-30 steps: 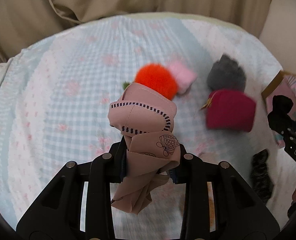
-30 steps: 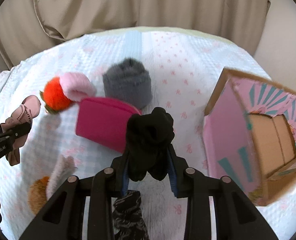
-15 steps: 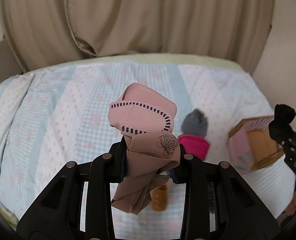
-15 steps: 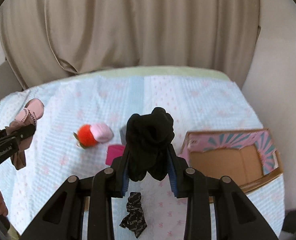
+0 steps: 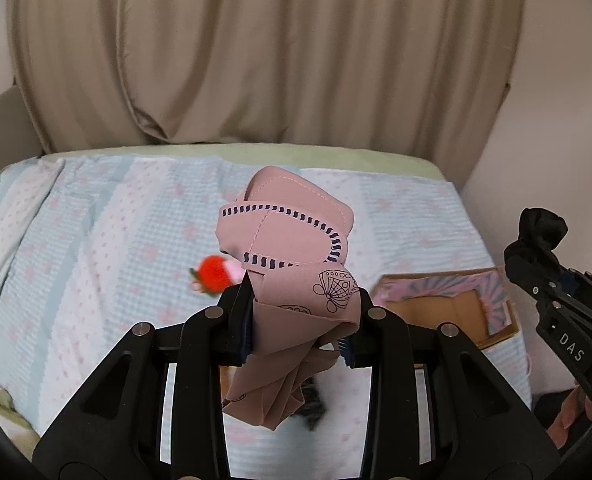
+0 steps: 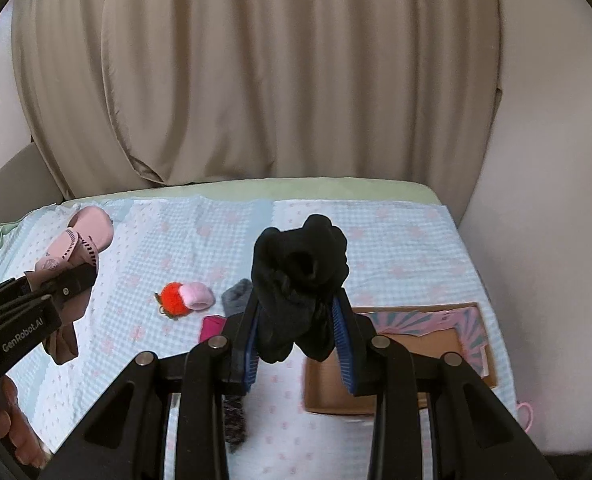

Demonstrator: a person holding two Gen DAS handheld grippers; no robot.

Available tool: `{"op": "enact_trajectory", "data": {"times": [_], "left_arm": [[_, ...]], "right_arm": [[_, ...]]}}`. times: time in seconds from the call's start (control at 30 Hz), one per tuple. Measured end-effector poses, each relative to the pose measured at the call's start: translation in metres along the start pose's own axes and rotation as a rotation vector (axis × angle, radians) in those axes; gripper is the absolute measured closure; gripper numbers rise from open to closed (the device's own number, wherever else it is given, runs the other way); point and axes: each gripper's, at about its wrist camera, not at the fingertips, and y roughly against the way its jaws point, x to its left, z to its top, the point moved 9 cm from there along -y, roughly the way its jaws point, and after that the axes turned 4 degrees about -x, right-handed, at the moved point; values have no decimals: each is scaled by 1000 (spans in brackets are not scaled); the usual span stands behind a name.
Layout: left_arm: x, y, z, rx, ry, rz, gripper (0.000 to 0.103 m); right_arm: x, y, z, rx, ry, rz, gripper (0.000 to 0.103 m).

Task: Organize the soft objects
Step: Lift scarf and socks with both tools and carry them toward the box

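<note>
Two hand-held grippers are up over the bed (image 6: 395,240), each clamped on one soft thing: the left hand-held gripper (image 5: 299,320) pinches a pink folded cloth (image 5: 288,264) with dark dashed stitching and a printed fan motif, and the right hand-held gripper (image 6: 296,324) pinches a bunched black sock (image 6: 299,280) between its blue pads. On the checked bedspread in the right wrist view, about 10 o'clock from that gripper, lies one orange pom-pom (image 6: 172,299) touching one pink fluffy roll (image 6: 198,296); just beside them sit one grey fuzzy piece (image 6: 238,299) and one magenta piece (image 6: 212,327), both partly hidden behind the gripper frame (their full shapes cannot be made out). One dark mottled sock (image 6: 235,420) shows between the frame bars at 6 o'clock, blurred. One open cardboard box (image 6: 427,344) with pink and teal patterned flaps lies at 3 o'clock, its near edge cut off by the frame. A small pink looped thing (image 6: 524,414) sits by the box's right corner, too small to identify. A beige curtain (image 6: 276,72) hangs behind.
</note>
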Motion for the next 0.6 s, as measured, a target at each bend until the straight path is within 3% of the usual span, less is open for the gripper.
{"op": "enact_trajectory", "data": {"times": [0.33, 0.6], "left_arm": [[-119, -13, -8, 4, -14, -52, 74], [-211, -73, -43, 131, -62, -130, 74]], "right_arm": [[-109, 1, -7, 36, -6, -59, 73], [-178, -41, -33, 165, -25, -90, 73]]}}
